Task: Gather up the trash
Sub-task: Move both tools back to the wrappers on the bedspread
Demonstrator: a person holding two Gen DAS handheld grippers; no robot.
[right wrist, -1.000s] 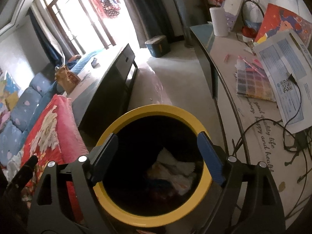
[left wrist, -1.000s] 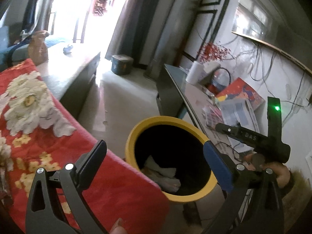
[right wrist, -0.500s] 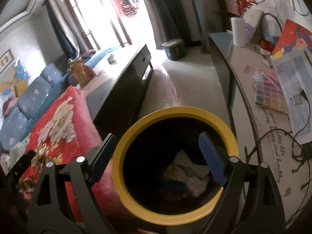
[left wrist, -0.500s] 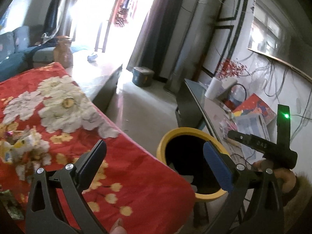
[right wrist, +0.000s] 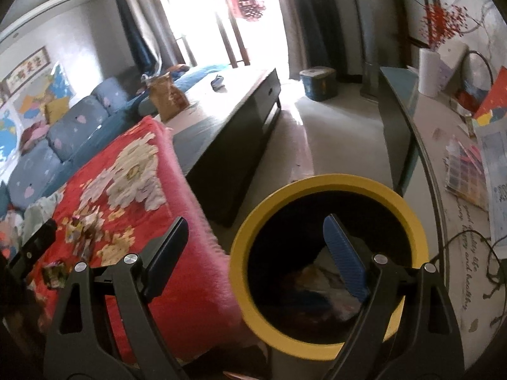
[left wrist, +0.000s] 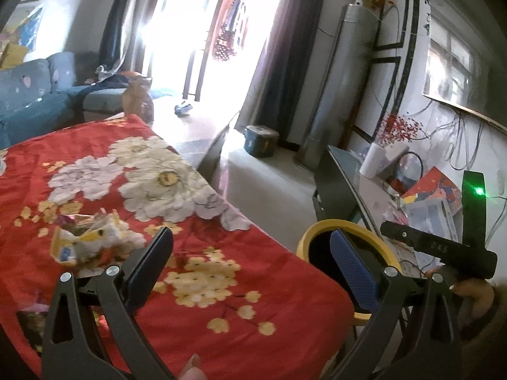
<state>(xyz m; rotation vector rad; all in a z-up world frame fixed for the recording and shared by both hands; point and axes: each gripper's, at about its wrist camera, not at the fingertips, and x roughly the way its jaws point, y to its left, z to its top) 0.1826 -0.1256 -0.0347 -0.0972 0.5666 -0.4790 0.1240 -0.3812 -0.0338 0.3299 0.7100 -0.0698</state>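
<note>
A yellow-rimmed bin (right wrist: 408, 221) stands beside a red flowered blanket (right wrist: 190, 269); crumpled paper trash (right wrist: 320, 275) lies inside it. The bin's rim (left wrist: 317, 224) also shows in the left wrist view. A heap of crumpled wrappers (left wrist: 92, 243) lies on the blanket (left wrist: 253, 272), just left of my left gripper (left wrist: 250, 256), which hangs open and empty over the blanket. My right gripper (right wrist: 253, 243) is open and empty, its right finger over the bin's mouth. More wrappers (right wrist: 85, 231) sit further left on the blanket.
A dark low table (right wrist: 234, 117) runs behind the blanket, with a blue sofa (right wrist: 63, 126) to its left. A glass-topped console (right wrist: 443, 164) at the right holds papers, cables and a paper roll (right wrist: 429, 72). A small bin (right wrist: 318, 82) stands on the pale floor.
Both views have swung left, from the bin toward the blanket. The wrapper heap has come into the left wrist view. Both grippers stayed open.
</note>
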